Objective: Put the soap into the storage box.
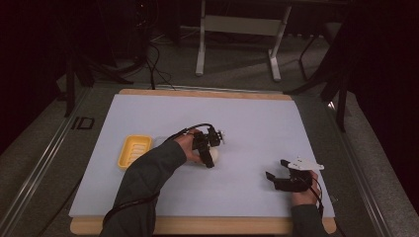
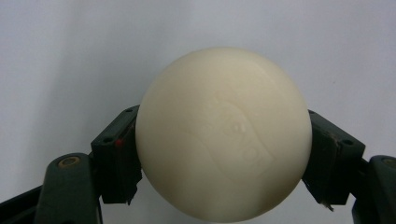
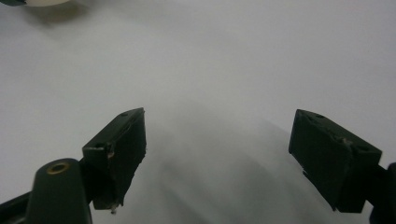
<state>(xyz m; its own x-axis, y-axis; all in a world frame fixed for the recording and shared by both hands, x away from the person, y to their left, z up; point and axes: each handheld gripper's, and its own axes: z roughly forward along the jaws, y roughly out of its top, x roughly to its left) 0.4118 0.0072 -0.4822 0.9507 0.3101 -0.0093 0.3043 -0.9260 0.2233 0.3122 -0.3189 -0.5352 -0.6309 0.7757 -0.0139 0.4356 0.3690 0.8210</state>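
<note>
The left gripper [image 2: 223, 154] clamps the round cream soap [image 2: 223, 135] across its widest part, so it cannot roll. The yellow dish [image 1: 134, 150], toward the table's [image 1: 257, 123] left edge, lies within reach. The right gripper [image 3: 224, 154] rests released near the front right corner.

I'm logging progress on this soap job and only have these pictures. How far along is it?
Done: the left hand-held gripper has its jaws closed on both sides of the round cream soap, on the white mat.
In hand: that grip.
Left: probably moving the soap into the yellow soap dish, which lies empty to its left. The right hand-held gripper is open and idle.
</note>
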